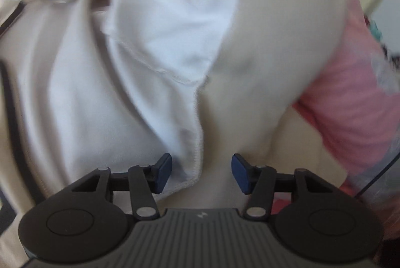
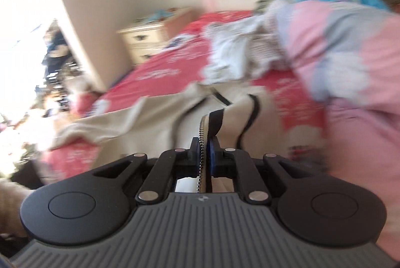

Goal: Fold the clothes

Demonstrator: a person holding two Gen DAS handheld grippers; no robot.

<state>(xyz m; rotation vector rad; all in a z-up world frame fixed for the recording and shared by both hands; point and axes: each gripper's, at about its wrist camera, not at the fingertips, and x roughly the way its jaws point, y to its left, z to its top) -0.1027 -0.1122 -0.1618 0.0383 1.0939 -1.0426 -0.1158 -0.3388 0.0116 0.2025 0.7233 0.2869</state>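
The soft, limp beige zip-up jacket (image 2: 155, 122) hung from the right tool (image 2: 205, 155), clamped on its zipper edge; the left tool (image 1: 201, 173) stood apart astride the hem.

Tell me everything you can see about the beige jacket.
The beige jacket looks like soft fleecy cloth with a paler, whiter lining, dark piping along its seams and a metal-toothed zipper. It is unzipped and not yet folded, spread rumpled over the red bedspread. The right gripper is shut on its zipper edge, which rises from the bed to the jaws. The left gripper is open, with the lining's stitched hem lying between its pads, unpinched. Both views are blurred.
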